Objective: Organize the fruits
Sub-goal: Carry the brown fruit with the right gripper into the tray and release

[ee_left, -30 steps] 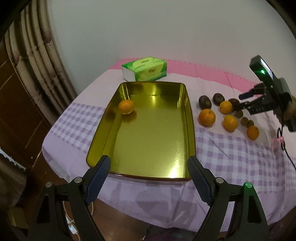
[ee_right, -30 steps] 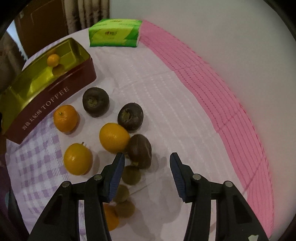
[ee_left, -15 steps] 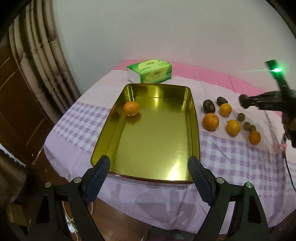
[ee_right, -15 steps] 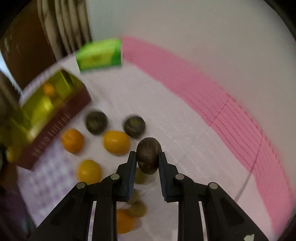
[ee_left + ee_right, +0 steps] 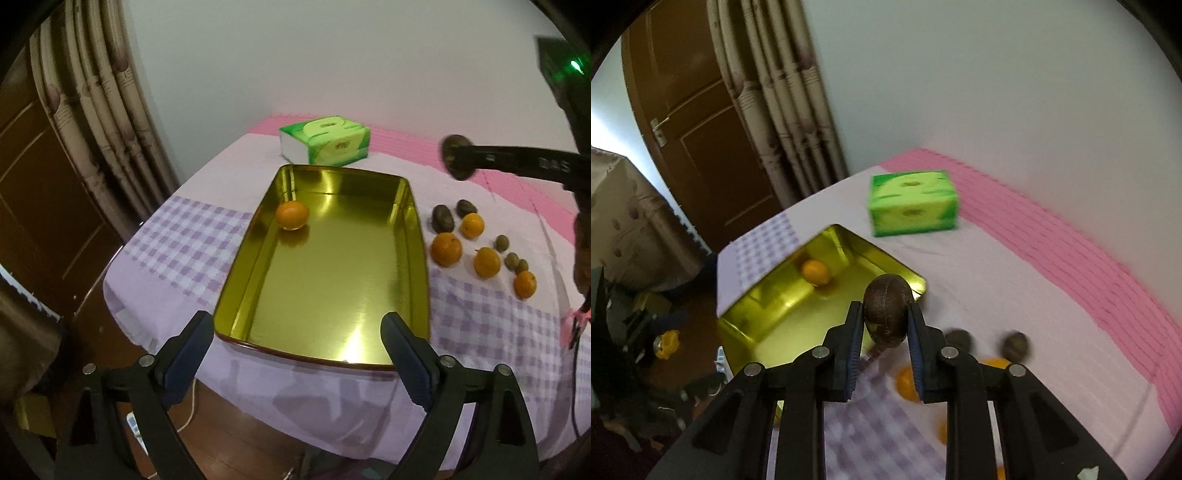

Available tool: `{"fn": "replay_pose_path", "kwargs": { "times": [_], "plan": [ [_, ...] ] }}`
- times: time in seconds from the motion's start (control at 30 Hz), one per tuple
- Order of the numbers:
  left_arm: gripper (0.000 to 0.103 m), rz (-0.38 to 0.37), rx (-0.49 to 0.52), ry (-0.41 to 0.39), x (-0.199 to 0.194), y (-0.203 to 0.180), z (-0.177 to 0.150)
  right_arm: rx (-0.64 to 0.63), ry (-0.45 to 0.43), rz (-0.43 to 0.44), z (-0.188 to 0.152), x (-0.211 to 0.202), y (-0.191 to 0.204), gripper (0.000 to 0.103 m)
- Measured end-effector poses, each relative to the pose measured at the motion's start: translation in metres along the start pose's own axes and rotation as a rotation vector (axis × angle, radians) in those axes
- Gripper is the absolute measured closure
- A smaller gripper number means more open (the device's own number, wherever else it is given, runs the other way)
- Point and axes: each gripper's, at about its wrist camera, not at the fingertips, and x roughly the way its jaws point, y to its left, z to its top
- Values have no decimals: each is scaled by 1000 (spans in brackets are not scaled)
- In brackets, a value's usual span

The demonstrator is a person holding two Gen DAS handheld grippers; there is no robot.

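We are gripping a brown fruit (image 5: 887, 311) in our right gripper (image 5: 885, 325), angled downward above the tin (image 5: 421, 236) — our left gripper (image 5: 297, 345) is opening, empty.

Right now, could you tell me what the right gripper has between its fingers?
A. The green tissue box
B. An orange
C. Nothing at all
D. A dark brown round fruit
D: the right gripper is shut on a dark brown fruit, held above the table near the gold tray, while the only orange in the tray lies there alone.
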Motion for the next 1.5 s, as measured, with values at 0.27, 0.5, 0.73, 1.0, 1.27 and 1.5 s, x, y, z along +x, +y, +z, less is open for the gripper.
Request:
{"fn": "replay_pose_path", "kwargs": {
  "times": [0.27,0.5,0.73,1.0,1.27,1.5],
  "plan": [
    [11,-6,-53,51,12,16,1,32,103,10,9,80,27,82],
    [11,3,-82,97,22,23,1,67,155,-4,13,110,28,82],
    [11,32,-82,103,24,24,2,72,197,-7,19,128,33,82],
    [6,97,-87,82,18,26,3,96,215,-11,23,142,35,82],
    [6,55,-82,82,18,28,4,104,238,-33,27,155,39,82],
    [6,52,-104,98,21,33,5,102,235,-41,30,160,42,81]
  ]
}}
